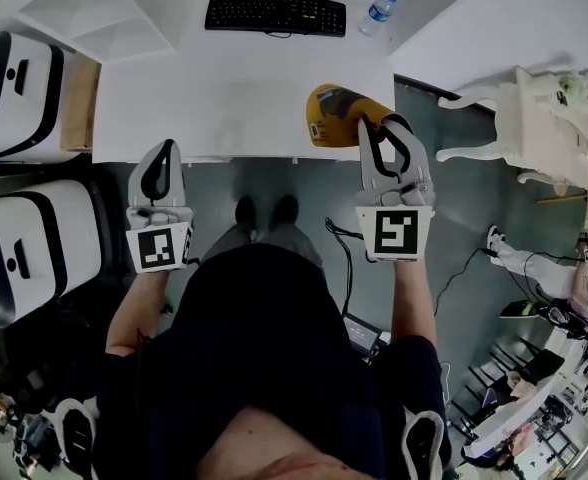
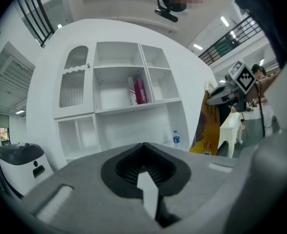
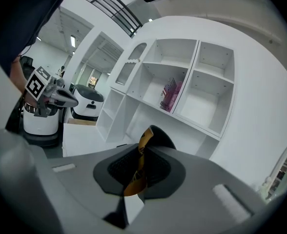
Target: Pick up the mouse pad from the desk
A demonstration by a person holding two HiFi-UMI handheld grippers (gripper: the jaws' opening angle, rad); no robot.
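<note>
The mouse pad (image 1: 332, 113) is yellow-orange with a dark back. It hangs curled off the front right corner of the white desk (image 1: 224, 88), lifted clear of the top. My right gripper (image 1: 374, 124) is shut on its near edge; in the right gripper view the pad (image 3: 142, 145) stands pinched edge-on between the jaws of that gripper (image 3: 139, 156). My left gripper (image 1: 167, 150) hovers at the desk's front left edge, shut and empty. In the left gripper view its jaws meet (image 2: 146, 167), and the pad (image 2: 209, 126) hangs at the right.
A black keyboard (image 1: 275, 13) and a water bottle (image 1: 378, 12) lie at the back of the desk. White machines (image 1: 19, 93) stand to the left. A white ornate table (image 1: 534, 118) stands to the right. Cables (image 1: 346, 258) trail on the floor.
</note>
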